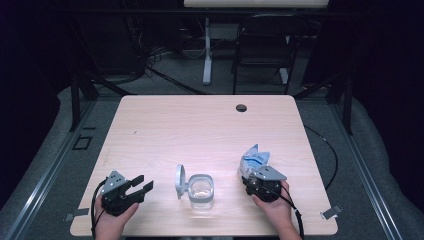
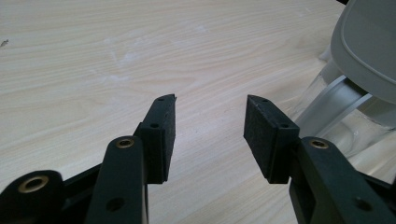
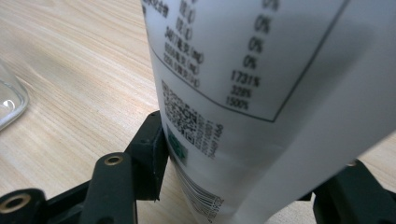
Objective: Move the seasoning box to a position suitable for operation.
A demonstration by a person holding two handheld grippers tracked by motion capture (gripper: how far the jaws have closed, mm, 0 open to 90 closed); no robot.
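Observation:
A white and blue printed pouch [image 1: 254, 159] stands upright at the front right of the table, between the jaws of my right gripper [image 1: 256, 175]. In the right gripper view the pouch [image 3: 261, 93] carries a nutrition table and barcode; the left pad [image 3: 152, 154] lies against its side, and the other jaw is mostly hidden behind it. A clear glass jar [image 1: 201, 190] sits at the front centre, its grey hinged lid [image 1: 180, 181] swung open to the left. My left gripper [image 1: 141, 182] rests to the jar's left, open and empty [image 2: 211, 100], with the lid [image 2: 369, 42] just off to its right.
The light wooden table [image 1: 200, 125] has a cable hole [image 1: 241, 107] near its far edge. A dark chair [image 1: 265, 45] and a white table leg [image 1: 207, 50] stand beyond it. A corner of the jar [image 3: 9, 100] lies left of the right gripper.

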